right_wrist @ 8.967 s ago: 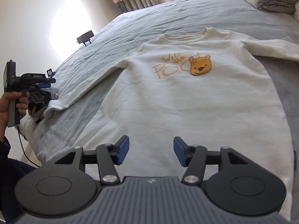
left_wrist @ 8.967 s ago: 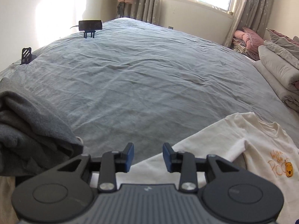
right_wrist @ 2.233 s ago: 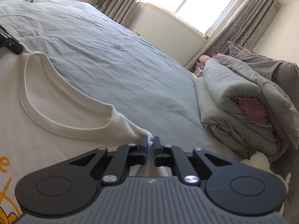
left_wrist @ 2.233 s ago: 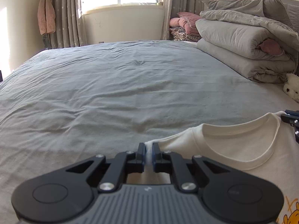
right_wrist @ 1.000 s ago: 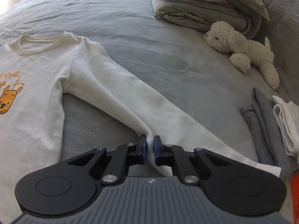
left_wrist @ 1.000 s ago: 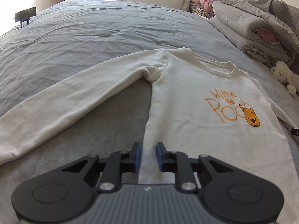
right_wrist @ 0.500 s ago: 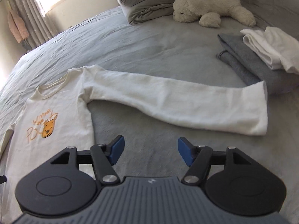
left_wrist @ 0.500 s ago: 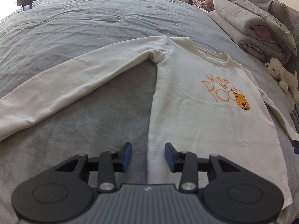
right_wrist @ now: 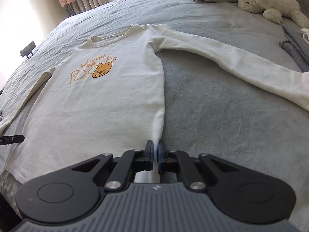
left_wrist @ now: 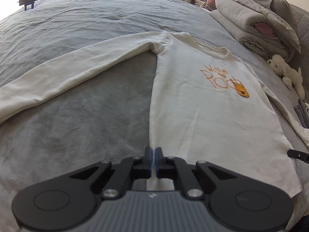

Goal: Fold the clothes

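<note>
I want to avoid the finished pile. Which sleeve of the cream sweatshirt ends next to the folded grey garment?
The sleeve stretching right in the right wrist view; its cuff lies just below the folded grey garment. The other sleeve ends on bare bedspread at far left.

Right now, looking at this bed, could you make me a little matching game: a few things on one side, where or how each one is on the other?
Things:
1. cream sweatshirt
2. plush toy
3. folded grey garment
4. left gripper

Places or states:
A. lies near the stacked bedding at the head of the bed
B. spread flat, print up, sleeves out to both sides
C. shut on the sweatshirt's side edge near the hem
D. lies beside the end of the sweatshirt's sleeve

Pairs: 1-B, 2-A, 3-D, 4-C
</note>
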The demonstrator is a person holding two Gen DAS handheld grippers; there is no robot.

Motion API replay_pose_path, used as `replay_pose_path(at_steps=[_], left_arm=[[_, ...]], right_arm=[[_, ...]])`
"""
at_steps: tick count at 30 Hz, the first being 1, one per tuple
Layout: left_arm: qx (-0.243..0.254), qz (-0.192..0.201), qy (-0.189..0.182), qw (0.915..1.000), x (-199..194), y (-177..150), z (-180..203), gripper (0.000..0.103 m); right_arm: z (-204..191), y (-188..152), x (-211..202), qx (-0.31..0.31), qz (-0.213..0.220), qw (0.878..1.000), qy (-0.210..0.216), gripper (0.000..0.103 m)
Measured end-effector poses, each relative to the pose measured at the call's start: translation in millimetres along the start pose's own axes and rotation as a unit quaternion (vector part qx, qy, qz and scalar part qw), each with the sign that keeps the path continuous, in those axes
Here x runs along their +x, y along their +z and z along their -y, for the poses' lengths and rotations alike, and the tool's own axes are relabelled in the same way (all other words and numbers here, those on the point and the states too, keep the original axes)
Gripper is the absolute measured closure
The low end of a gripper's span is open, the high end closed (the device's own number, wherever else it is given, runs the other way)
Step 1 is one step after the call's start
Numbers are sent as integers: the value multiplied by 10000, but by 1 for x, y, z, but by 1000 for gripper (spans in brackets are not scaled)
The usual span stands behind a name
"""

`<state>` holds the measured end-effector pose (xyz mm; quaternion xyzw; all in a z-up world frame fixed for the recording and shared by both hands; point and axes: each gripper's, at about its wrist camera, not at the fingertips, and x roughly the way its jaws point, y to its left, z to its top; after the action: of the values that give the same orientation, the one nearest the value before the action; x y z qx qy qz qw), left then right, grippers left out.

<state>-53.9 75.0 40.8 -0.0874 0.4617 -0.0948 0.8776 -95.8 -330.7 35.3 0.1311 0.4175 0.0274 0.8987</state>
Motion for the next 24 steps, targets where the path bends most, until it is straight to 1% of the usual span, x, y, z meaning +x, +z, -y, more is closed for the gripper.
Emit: replay_pose_path(at_steps=[2, 4, 5, 8, 10, 11, 12, 13, 14, 15, 16, 17, 19, 21, 24], left_arm=[[-12, 67, -74, 9999, -10, -3, 1, 100], [-21, 55, -125, 9999, -12, -4, 1, 100], [26, 16, -83, 10000, -8, -5, 1, 100], [196, -88, 81, 9997, 5, -8, 3, 100], [280, -64, 70, 9996, 5, -6, 4, 100], [292, -44, 35, 9996, 3, -4, 3, 99], [196, -8, -28, 9998, 0, -1, 0, 98], [98, 45, -64, 9999, -2, 1, -4, 98], [78, 107, -23, 9999, -4, 3, -6, 98], [65, 170, 25, 9998, -6, 4, -8, 97], [39, 209, 86, 9997, -7, 6, -10, 97], [-36, 228, 106, 9997, -8, 7, -13, 96], [-186, 203, 92, 9996, -6, 9, -17, 96], [-295, 191, 82, 9993, -5, 12, -20, 94], [-374, 238, 133, 9989, -3, 17, -21, 94]], right_arm=[[-2, 1, -4, -115, 105, 9998, -91, 99], [-3, 1, -8, -231, 209, 9993, -182, 99], [-3, 1, -5, -280, 171, 9991, -262, 99], [-1, -3, 17, -363, -188, 9983, -423, 99], [-1, -2, 21, -374, -235, 9981, -421, 98], [1, 0, 19, -308, -202, 9987, -346, 96], [5, 2, 16, -152, -146, 9995, -253, 96], [11, 4, 13, 15, -88, 9998, -159, 90], [17, 7, 10, 196, -23, 9997, -170, 76], [27, 11, 3, 499, 133, 9980, -356, 68], [39, 15, -4, 808, 290, 9947, -573, 53], [51, 18, -11, 1113, 443, 9896, -791, 51], [77, 22, -26, 1707, 743, 9749, -1217, 51], [104, 23, -43, 2276, 1032, 9545, -1628, 51], [136, 25, -66, 2649, 1340, 9289, -2215, 49]])
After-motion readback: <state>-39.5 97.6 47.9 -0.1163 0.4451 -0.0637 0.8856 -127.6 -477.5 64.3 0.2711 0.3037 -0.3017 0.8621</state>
